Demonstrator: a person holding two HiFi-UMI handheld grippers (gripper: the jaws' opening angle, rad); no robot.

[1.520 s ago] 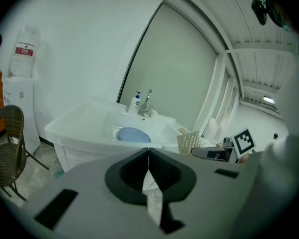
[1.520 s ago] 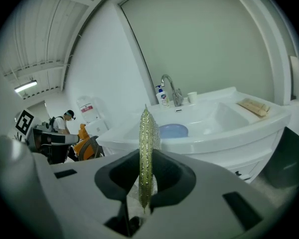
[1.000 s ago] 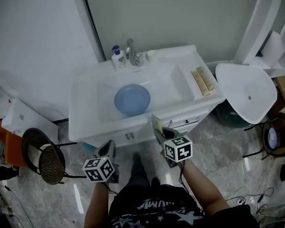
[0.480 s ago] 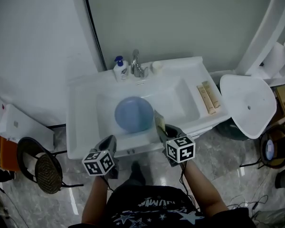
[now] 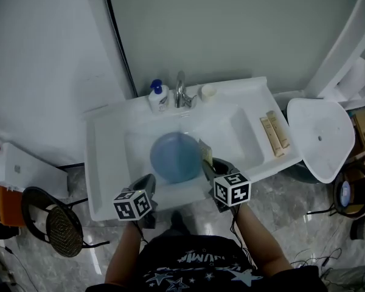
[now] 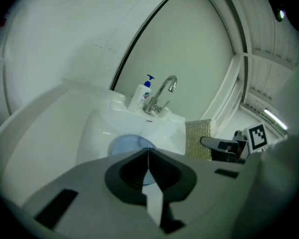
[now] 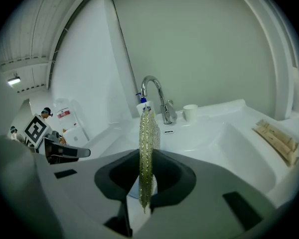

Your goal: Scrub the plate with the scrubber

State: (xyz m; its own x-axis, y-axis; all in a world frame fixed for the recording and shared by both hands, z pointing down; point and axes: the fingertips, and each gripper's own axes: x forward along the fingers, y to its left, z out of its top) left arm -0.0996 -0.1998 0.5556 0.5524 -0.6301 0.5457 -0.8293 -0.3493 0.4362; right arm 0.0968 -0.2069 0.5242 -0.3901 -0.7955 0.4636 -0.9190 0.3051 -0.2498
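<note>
A blue plate (image 5: 175,157) lies flat in the basin of the white sink (image 5: 103,163); the left gripper view shows the plate (image 6: 124,144) just beyond the jaws. My right gripper (image 5: 210,166) is shut on a thin yellow-green scrubber (image 5: 205,152) that stands upright on edge between its jaws (image 7: 146,148), over the sink's front rim at the plate's right edge. My left gripper (image 5: 147,184) is shut with nothing in it, hanging at the front rim, left of the plate. From the left gripper view the scrubber (image 6: 198,139) shows at the right.
A faucet (image 5: 182,93), a soap pump bottle (image 5: 157,96) and a small white cup (image 5: 207,91) stand at the sink's back. Two tan bars (image 5: 275,132) lie on its right ledge. A white round seat (image 5: 319,139) stands right; a dark chair (image 5: 52,224) stands left.
Both grippers have moved forward from in front of the cabinet to the sink's front rim, the right one carrying the scrubber up to the plate's edge.
</note>
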